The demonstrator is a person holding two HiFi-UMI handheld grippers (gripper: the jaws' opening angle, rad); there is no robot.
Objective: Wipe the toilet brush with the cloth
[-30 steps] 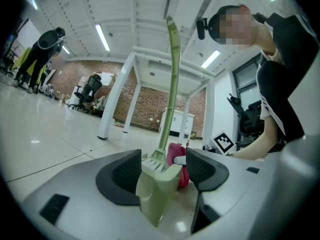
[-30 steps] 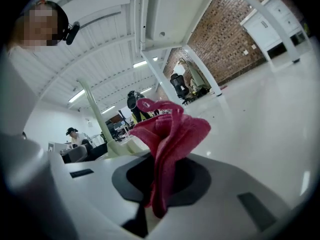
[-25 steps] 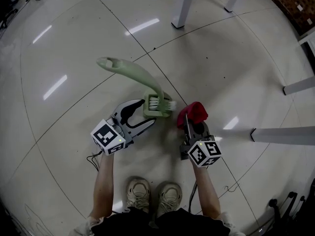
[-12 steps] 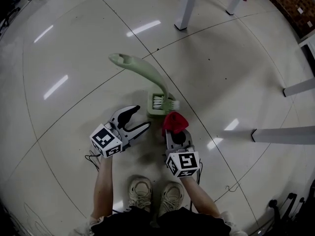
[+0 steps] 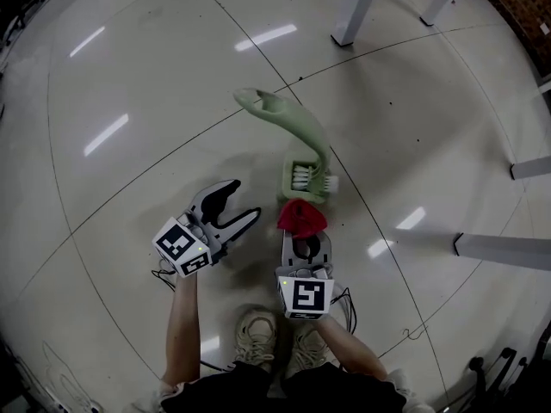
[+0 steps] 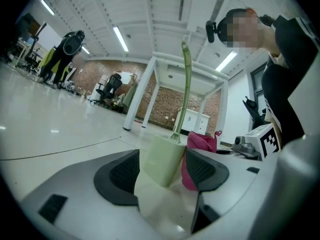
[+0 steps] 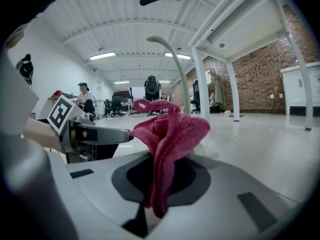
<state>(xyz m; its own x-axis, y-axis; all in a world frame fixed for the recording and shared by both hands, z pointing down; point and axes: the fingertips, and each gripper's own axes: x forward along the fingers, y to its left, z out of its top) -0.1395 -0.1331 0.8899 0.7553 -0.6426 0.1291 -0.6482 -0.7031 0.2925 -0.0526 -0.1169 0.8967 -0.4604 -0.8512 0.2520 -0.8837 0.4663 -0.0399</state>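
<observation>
A pale green toilet brush [image 5: 293, 127] stands in its green holder [image 5: 306, 185] on the floor, its curved handle leaning up and left. My right gripper [image 5: 299, 227] is shut on a red cloth [image 5: 300, 216], which bunches just in front of the holder. In the right gripper view the cloth [image 7: 167, 136] sticks up from the jaws, with the brush handle [image 7: 176, 64] behind it. My left gripper [image 5: 232, 203] is open, left of the holder and apart from it. The left gripper view shows the holder [image 6: 162, 159] and the cloth [image 6: 197, 149] beyond the spread jaws.
White table legs [image 5: 357, 7] stand on the tiled floor at the far right, and more legs [image 5: 508, 249] lie to the right. My shoes [image 5: 258, 341] are at the bottom. A person [image 6: 67, 51] and chairs are far off in the left gripper view.
My right gripper has moved left with the cloth, from the holder's right side to just in front of it. The left gripper has drawn back from the holder and stays open.
</observation>
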